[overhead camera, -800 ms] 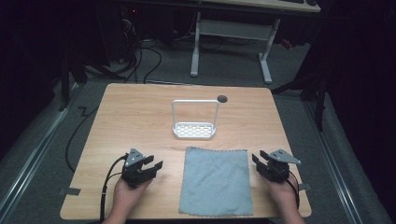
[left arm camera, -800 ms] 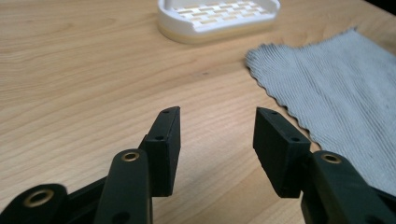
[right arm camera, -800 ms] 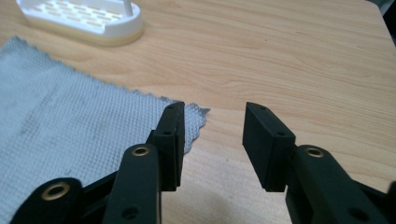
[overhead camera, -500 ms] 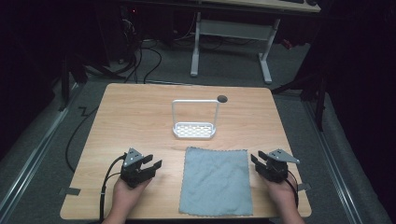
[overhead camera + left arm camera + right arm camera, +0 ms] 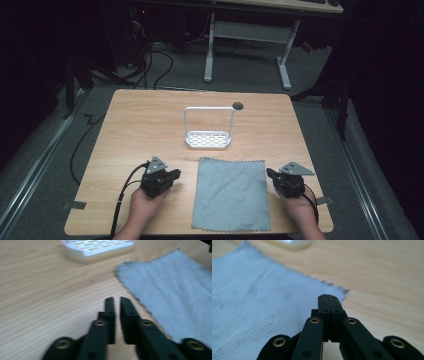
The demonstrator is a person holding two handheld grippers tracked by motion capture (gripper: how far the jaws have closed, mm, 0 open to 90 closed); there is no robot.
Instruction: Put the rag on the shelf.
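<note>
One worktop (image 5: 135, 125) is sitting in the middle, made of light wood. One grey cloth (image 5: 231, 192) is lying flat on it. One white rack (image 5: 208, 139) is standing on it too, with one tall loop handle and lots of little holes in its bottom. One small dark round hole (image 5: 238, 105) is showing in the wood near the far edge.

Two hands are coming in from the near side, and each is holding one black tool: one left gripper (image 5: 175, 174) and one right gripper (image 5: 270, 174). Each one is showing two jaws, making four jaws in all.

Right tongs (image 5: 270, 174) slightly nearer cloth (image 5: 231, 192)
</note>
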